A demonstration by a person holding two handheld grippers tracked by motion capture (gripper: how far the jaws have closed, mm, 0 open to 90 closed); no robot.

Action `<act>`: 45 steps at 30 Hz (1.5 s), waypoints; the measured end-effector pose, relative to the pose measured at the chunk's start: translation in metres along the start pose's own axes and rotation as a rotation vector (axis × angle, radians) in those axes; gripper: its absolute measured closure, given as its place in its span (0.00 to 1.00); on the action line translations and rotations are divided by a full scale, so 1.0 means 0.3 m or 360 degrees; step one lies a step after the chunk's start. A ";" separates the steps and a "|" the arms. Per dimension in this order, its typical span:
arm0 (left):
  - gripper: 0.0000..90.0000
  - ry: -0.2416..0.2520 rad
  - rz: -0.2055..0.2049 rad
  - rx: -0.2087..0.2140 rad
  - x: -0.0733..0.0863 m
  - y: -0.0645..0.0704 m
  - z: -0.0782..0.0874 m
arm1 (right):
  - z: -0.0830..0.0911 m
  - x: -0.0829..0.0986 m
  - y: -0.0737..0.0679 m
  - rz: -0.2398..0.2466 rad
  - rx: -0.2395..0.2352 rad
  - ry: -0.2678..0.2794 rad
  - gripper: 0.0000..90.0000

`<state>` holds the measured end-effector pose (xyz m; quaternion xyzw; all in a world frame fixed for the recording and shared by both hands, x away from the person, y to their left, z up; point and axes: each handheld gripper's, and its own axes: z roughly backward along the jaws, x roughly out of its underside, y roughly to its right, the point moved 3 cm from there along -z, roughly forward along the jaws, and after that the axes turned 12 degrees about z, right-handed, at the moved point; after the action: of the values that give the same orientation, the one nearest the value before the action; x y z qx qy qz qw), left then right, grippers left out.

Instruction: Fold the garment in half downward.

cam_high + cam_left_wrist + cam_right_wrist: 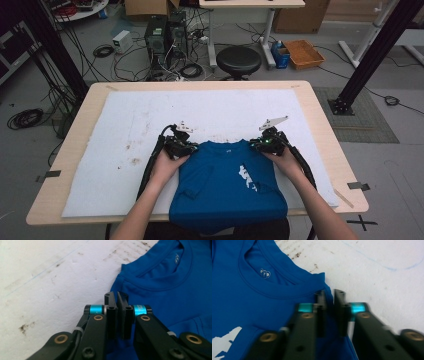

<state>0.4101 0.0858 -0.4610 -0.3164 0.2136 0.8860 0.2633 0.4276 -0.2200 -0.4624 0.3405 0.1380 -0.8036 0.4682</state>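
Observation:
A blue T-shirt [225,185] with a white print lies face up on the white mat [125,130], sleeves folded in, its hem hanging over the near table edge. My left gripper [181,145] sits at the shirt's left shoulder beside the collar [160,272]; in the left gripper view its jaws [116,297] are pressed together over the blue shoulder edge. At the other shoulder, my right gripper [265,142] has its jaws [329,296] nearly together, a narrow strip of blue fabric between them. That view is blurred. The shirt [249,302] lies flat.
The mat carries brown stains [134,161] left of the shirt and a faint blue line [382,263] to the right. Bare mat stretches behind the collar to the table's far edge [200,85]. A black stool [238,60] stands beyond the table.

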 end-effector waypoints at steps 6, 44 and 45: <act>0.98 0.0056 0.0026 -0.0001 -0.008 -0.022 -0.008 | 0.010 -0.003 0.026 -0.0032 0.0030 0.0054 0.99; 0.98 0.0340 -0.0434 0.0127 0.089 0.178 0.283 | 0.321 0.013 -0.277 0.0242 0.0260 0.0257 0.98; 0.98 0.0336 -0.0444 0.0136 0.105 0.187 0.291 | 0.332 0.024 -0.298 0.0257 0.0255 0.0259 0.98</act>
<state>0.3162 0.1008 -0.4085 -0.4227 0.2315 0.7928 0.3730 0.3078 -0.2317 -0.4033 0.4509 0.0832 -0.7414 0.4900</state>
